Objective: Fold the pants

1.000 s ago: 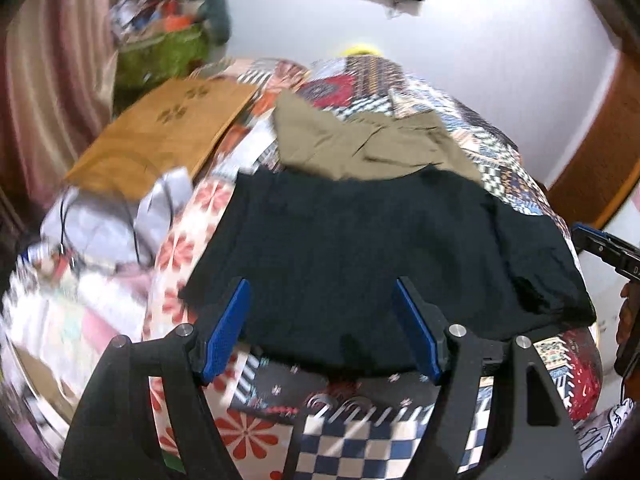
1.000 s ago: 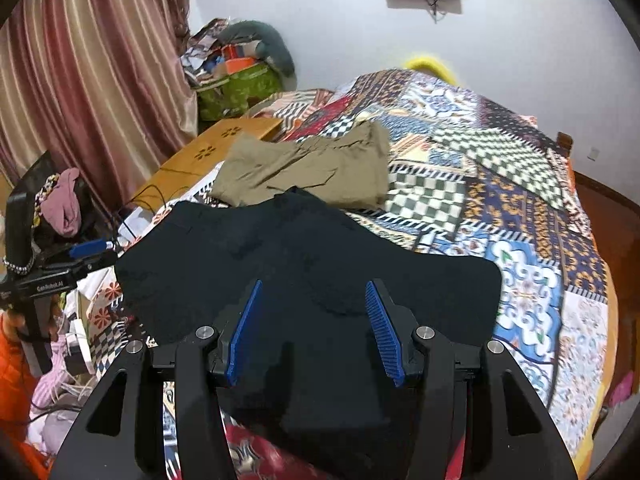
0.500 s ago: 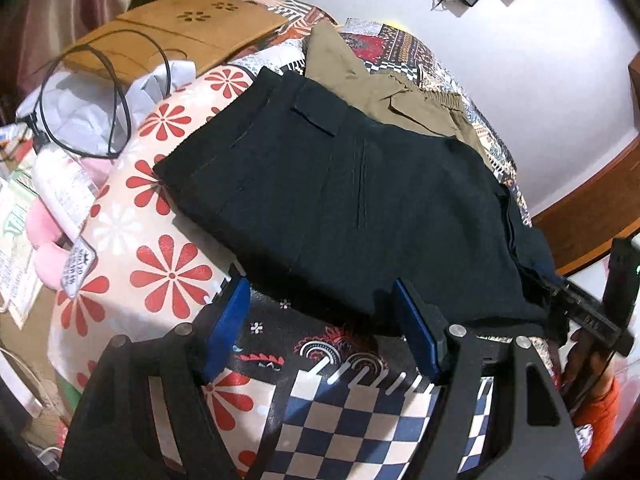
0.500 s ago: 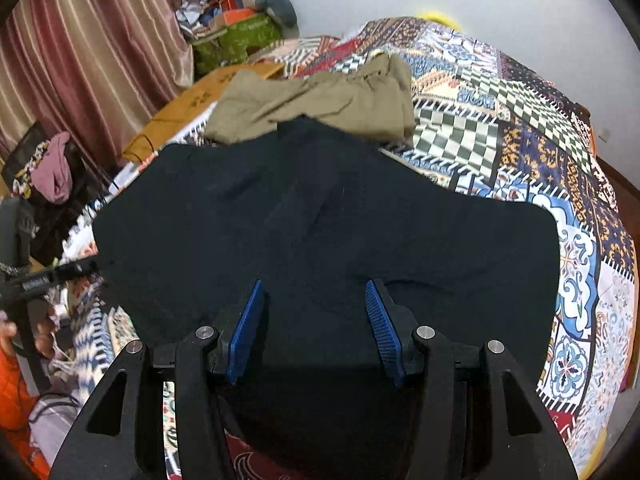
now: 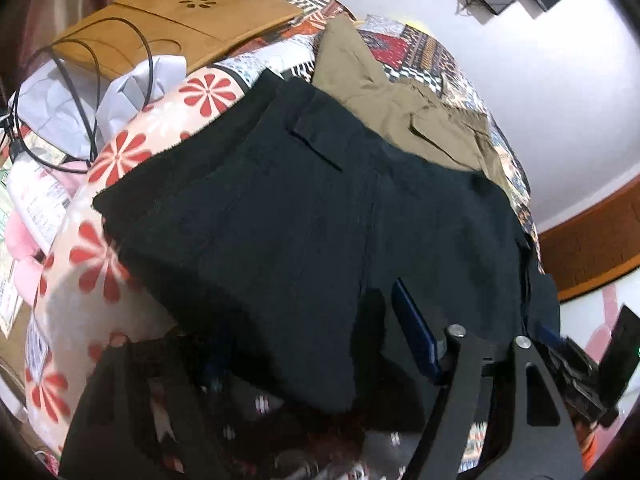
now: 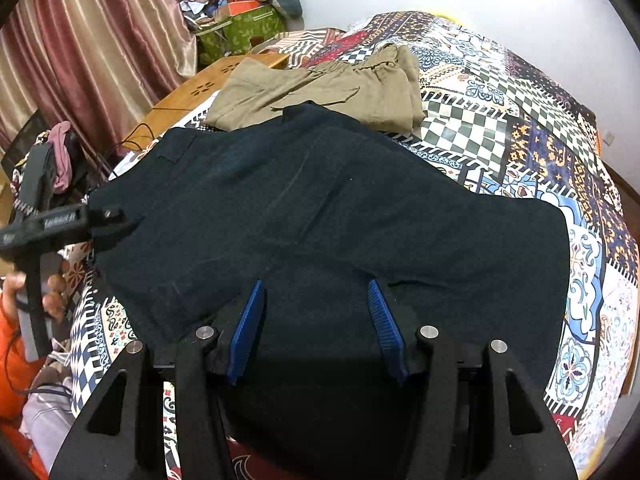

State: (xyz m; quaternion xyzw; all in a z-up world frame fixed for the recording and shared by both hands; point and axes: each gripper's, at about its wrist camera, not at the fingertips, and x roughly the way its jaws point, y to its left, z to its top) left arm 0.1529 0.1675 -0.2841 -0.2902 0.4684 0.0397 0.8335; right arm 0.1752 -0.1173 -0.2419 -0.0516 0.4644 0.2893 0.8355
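Observation:
Black pants [image 5: 304, 208] [image 6: 320, 208] lie spread flat on the patchwork bed. My left gripper [image 5: 304, 320] is low at their near-left hem, and its jaws are closing. A fold of black cloth hangs between them; the blue right pad [image 5: 412, 332] stands clear of it and the left finger is blurred and partly covered. In the right wrist view the left gripper [image 6: 108, 220] sits at the pants' left edge. My right gripper [image 6: 316, 320] hovers over the near middle of the pants, its jaws opening slightly with cloth lying below them, not pinched.
Folded khaki pants [image 6: 320, 88] lie beyond the black pair. A wooden lap table [image 5: 180, 20], white paper and a black cable [image 5: 80, 92] sit left of the bed. A green bag [image 6: 244, 28] and curtain [image 6: 80, 60] stand at the back. A hand [image 6: 52, 284] holds the left tool.
My left gripper dropped and rolled down onto the pants' near hem, and its jaws narrowed with cloth now between them. My right gripper sank closer over the pants.

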